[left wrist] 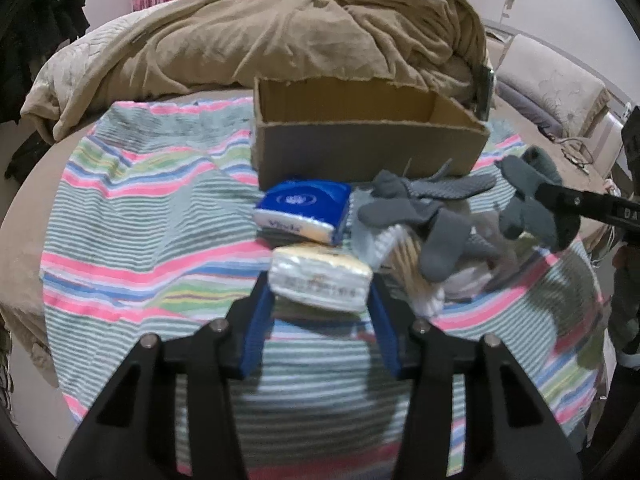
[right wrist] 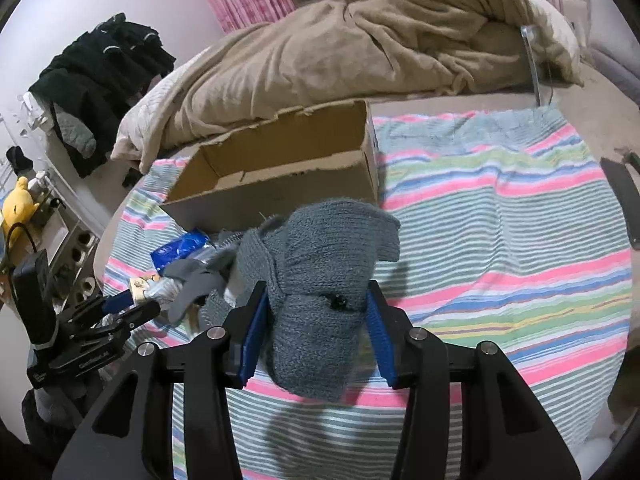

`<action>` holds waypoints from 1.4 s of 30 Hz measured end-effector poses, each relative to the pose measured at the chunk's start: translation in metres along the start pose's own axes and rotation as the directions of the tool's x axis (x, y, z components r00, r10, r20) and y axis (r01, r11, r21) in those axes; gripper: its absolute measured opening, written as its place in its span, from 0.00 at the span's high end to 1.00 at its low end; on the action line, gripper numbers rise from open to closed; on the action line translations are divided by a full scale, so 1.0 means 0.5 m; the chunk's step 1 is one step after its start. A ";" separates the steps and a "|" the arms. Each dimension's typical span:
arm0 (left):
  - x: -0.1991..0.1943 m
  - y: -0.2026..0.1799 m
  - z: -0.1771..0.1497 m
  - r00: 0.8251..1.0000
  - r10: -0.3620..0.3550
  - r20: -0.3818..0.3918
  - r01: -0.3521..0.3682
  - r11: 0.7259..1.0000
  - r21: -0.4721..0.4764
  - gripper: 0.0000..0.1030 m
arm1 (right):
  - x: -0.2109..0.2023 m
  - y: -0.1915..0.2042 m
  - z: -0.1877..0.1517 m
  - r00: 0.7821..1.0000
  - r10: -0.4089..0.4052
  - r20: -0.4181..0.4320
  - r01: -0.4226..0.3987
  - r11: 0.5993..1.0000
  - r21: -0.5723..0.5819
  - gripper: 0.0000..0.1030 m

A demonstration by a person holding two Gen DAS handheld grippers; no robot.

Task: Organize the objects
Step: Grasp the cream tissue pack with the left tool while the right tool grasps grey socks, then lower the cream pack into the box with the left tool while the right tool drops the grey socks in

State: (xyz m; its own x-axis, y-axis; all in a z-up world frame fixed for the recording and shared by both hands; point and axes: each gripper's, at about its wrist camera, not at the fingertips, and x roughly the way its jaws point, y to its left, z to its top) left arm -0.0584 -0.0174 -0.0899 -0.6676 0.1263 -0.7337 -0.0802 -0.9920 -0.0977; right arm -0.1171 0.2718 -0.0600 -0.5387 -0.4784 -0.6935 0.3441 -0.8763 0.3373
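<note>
My left gripper [left wrist: 320, 296] is shut on a white tissue pack [left wrist: 320, 278], held a little above the striped towel [left wrist: 152, 240]. Beyond it lie a blue tissue pack [left wrist: 302, 210], grey gloves [left wrist: 424, 216] and a bundle of cotton swabs [left wrist: 408, 264]. An open cardboard box [left wrist: 360, 136] stands behind them, and nothing shows inside it. My right gripper [right wrist: 316, 320] is shut on a rolled grey sock bundle [right wrist: 324, 292], lifted off the towel [right wrist: 500, 220]. The same bundle [left wrist: 536, 208] hangs at the right of the left wrist view. The box [right wrist: 280, 184] sits ahead and to the left of it.
A rumpled tan blanket [left wrist: 280, 40] is heaped behind the box. Dark clothes [right wrist: 100, 80] and a yellow plush toy [right wrist: 18, 204] sit off the bed at the left. The right half of the towel is bare. A dark flat object [right wrist: 624, 200] lies at the bed's right edge.
</note>
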 end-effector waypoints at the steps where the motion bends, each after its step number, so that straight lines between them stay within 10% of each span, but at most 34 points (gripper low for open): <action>1: -0.007 0.000 0.001 1.000 -0.002 0.005 0.002 1.000 -0.001 0.54 | -0.004 0.004 0.002 1.000 0.002 0.004 -0.002 1.000 -0.005 0.52; 22: -0.117 0.000 0.128 0.977 -0.062 0.202 0.064 0.998 -0.002 0.55 | -0.066 0.061 0.109 0.990 -0.015 0.138 0.034 0.989 -0.141 0.52; 42: 0.047 0.030 0.281 0.976 -0.085 0.200 0.087 0.996 -0.002 0.55 | 0.073 0.051 0.241 0.992 -0.072 0.101 0.092 0.972 -0.215 0.52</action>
State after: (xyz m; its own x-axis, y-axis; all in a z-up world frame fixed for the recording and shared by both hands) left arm -0.1792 -0.0300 -0.0144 -0.7927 0.2066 -0.5736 -0.1367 -0.9771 -0.1629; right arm -0.2206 0.2250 0.0003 -0.6368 -0.4178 -0.6480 0.4505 -0.8837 0.1271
